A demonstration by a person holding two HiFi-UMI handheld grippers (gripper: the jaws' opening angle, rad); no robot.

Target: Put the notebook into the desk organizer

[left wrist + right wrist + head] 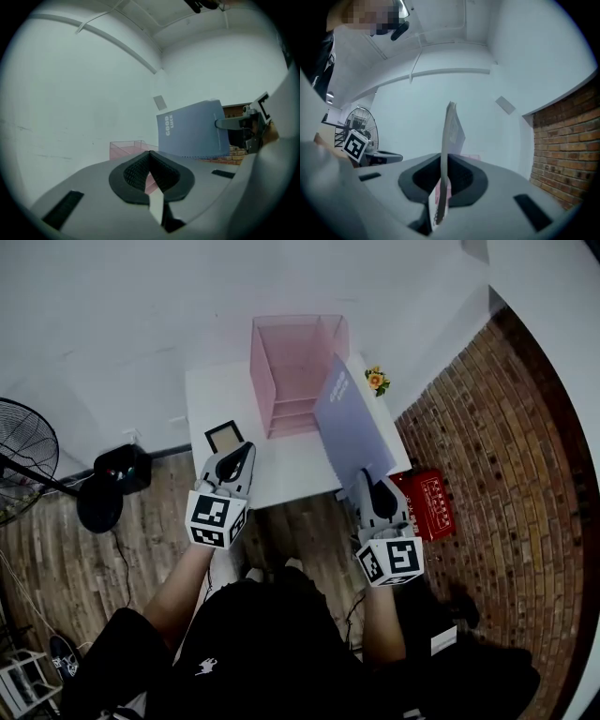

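Right gripper (373,486) clamped on the notebook's (352,423) edge, holding it upright over the table's (220,395) right edge, probably to slot into the desk organizer (292,371) at the back edge; left gripper (232,463) closed, empty.

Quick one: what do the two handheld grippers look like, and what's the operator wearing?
Left gripper and right gripper: matching grey moulded bodies, black ribbed pads, each with a white cube of black square markers. No cables visible. The person wears black clothes with a small white logo.
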